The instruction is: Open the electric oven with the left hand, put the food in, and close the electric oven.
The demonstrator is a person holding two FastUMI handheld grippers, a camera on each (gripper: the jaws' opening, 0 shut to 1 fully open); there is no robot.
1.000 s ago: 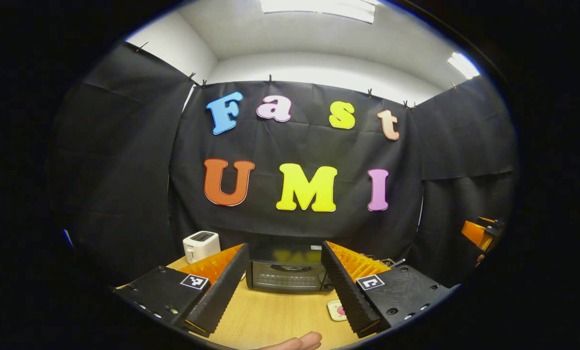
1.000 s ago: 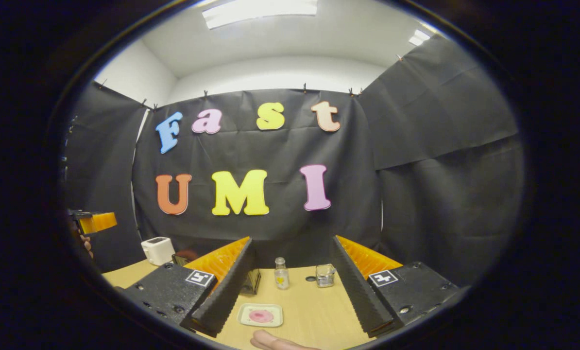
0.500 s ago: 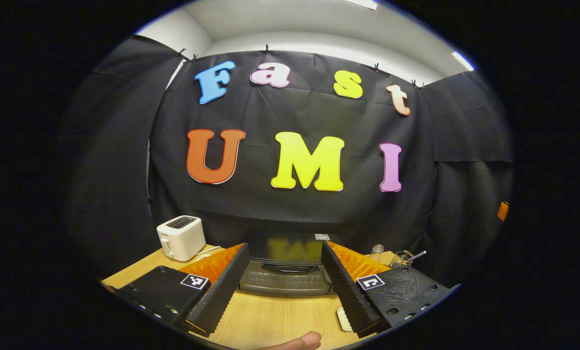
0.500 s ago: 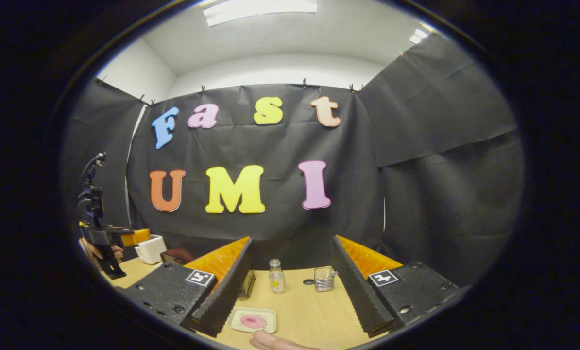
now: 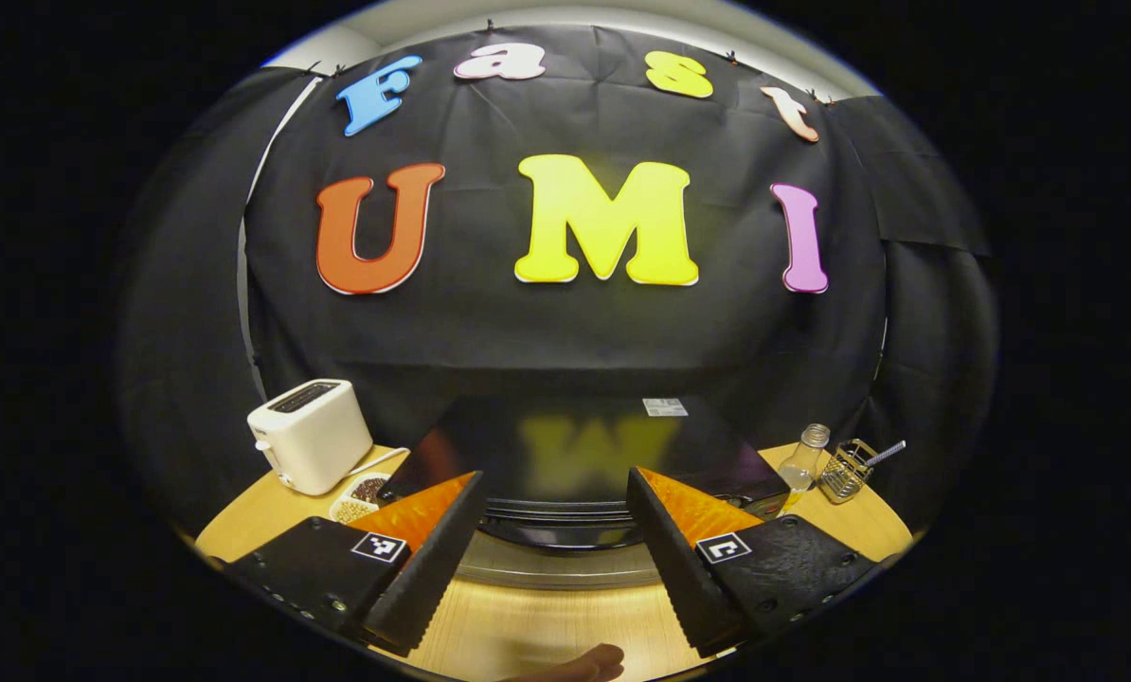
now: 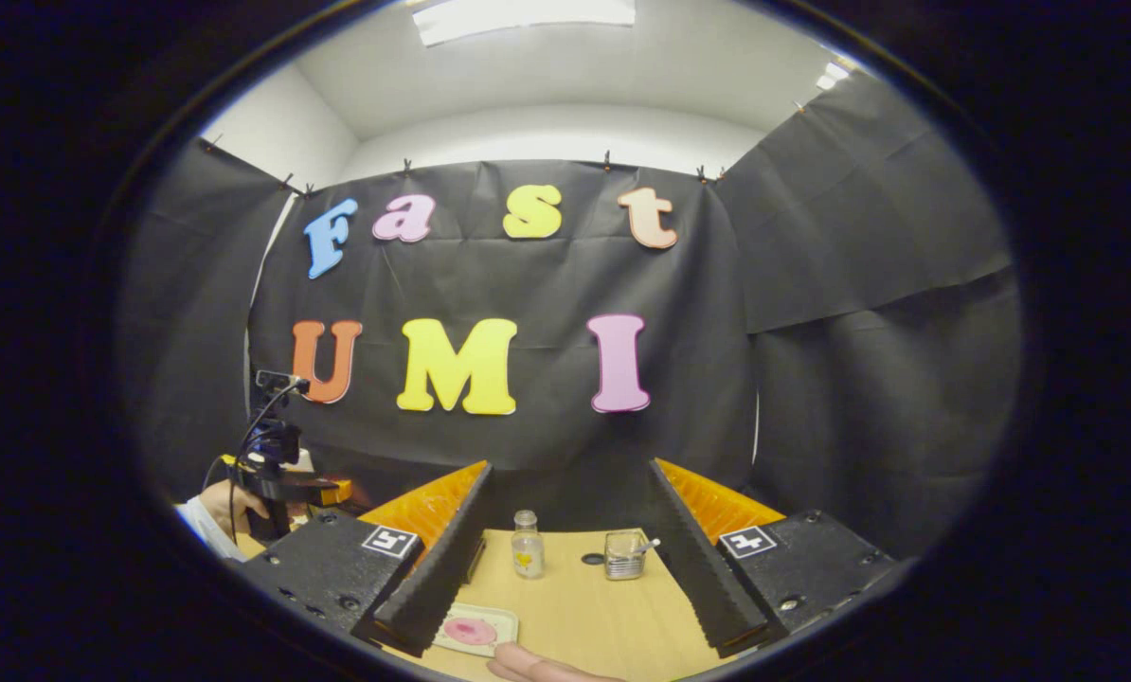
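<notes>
The electric oven (image 5: pixel 565 455), a glossy black box with a curved handle (image 5: pixel 561 530), sits far-centre on the pale wooden table (image 5: pixel 547 630), door shut. The left gripper (image 5: pixel 554 545) spreads wide before it, empty. Left stands a white toaster (image 5: pixel 308 434); right, a glass bottle (image 5: pixel 800 459) and wire basket (image 5: pixel 850 469). The right gripper (image 6: pixel 565 568) gapes empty near the plate of pink food (image 6: pixel 473 630).
</notes>
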